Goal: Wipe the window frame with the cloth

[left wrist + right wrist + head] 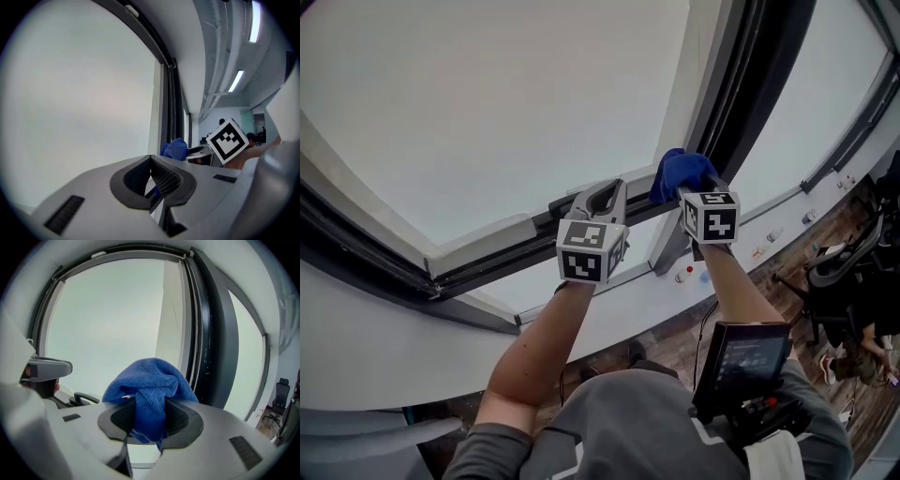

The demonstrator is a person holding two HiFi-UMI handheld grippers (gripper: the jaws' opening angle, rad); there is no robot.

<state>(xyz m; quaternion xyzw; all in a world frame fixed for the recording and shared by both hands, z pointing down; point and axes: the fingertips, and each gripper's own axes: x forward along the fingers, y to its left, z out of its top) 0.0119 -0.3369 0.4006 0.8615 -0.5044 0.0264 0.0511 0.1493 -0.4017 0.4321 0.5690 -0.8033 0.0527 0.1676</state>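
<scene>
- Blue microfibre cloth (149, 390) is bunched between the right gripper (150, 423) jaws, clamped tight. The wad sticks out ahead, likely so fabric, not jaws, meets the dark window frame (211, 357) just beside it.
- Left gripper (152, 185): 2 jaws together, empty, near the lower rail; seemingly idle.
- Pale glass pane (487, 112), white sill (375, 328); wooden floor (670, 330) and office chairs (848, 262) below.

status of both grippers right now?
Left gripper: jaws shut, nothing between them.
Right gripper: jaws shut on the blue cloth.
</scene>
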